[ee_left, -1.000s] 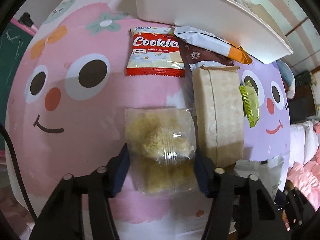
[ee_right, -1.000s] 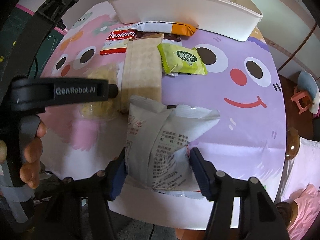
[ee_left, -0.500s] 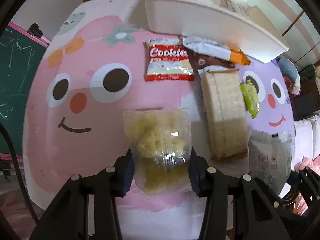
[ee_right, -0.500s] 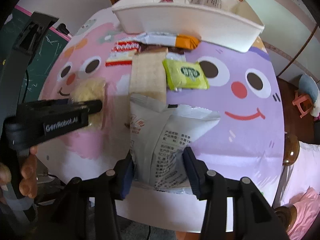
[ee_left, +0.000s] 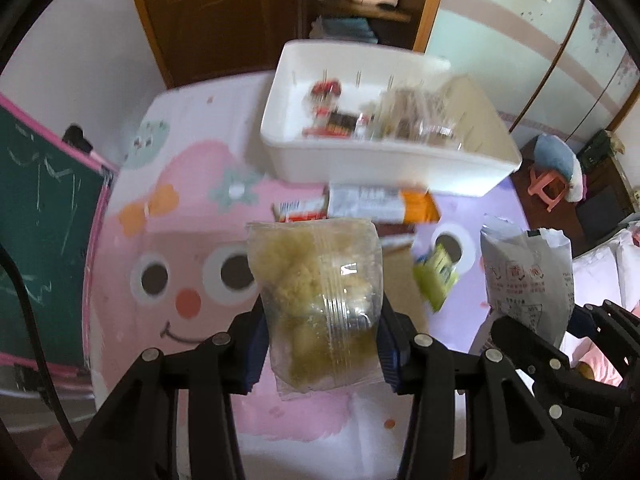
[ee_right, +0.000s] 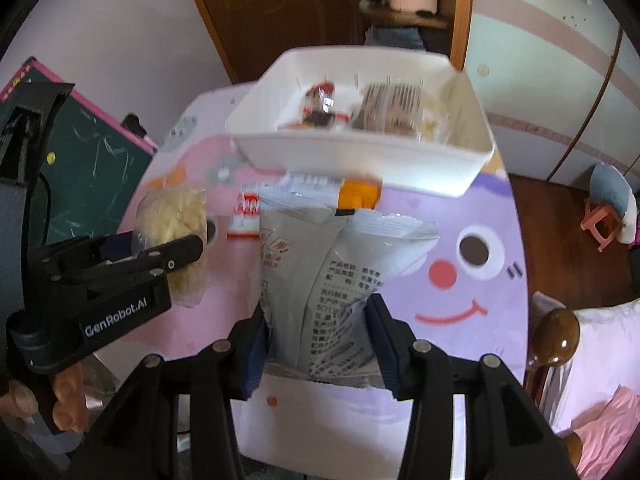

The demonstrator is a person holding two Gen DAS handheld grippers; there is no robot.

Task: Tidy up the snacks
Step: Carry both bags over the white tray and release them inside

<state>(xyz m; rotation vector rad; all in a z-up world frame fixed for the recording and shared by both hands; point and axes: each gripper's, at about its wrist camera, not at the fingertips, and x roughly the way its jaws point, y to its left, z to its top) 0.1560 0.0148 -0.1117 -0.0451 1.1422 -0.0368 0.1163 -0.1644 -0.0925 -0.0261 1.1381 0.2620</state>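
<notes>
Two packets are off the table (ee_left: 120,240) at once: your left gripper (ee_left: 322,350) is clamped on a clear packet of yellowish crumbly snack (ee_left: 318,300), its pads pressed against the packet's lower sides, and your right gripper (ee_right: 318,336) is pinched on a grey-white printed bag (ee_right: 328,276), whose jaws have just been closing in on it. Both packets stand upright between the fingers, above the pink and purple cartoon-face cloth (ee_right: 460,300) that covers the table. At the far side sits a white bin (ee_left: 384,160) that already has several wrapped snacks in it. Just in front of its near wall lies a silver and orange packet (ee_left: 380,208), with a red and white cookie packet (ee_left: 304,210) beside it on the left. From the left wrist you can see a small green packet (ee_left: 436,276) further to the right, blurred, and the grey-white bag beyond it at the right edge. From the right wrist your left gripper shows at the left, a hand (ee_right: 68,404) around its handle.
</notes>
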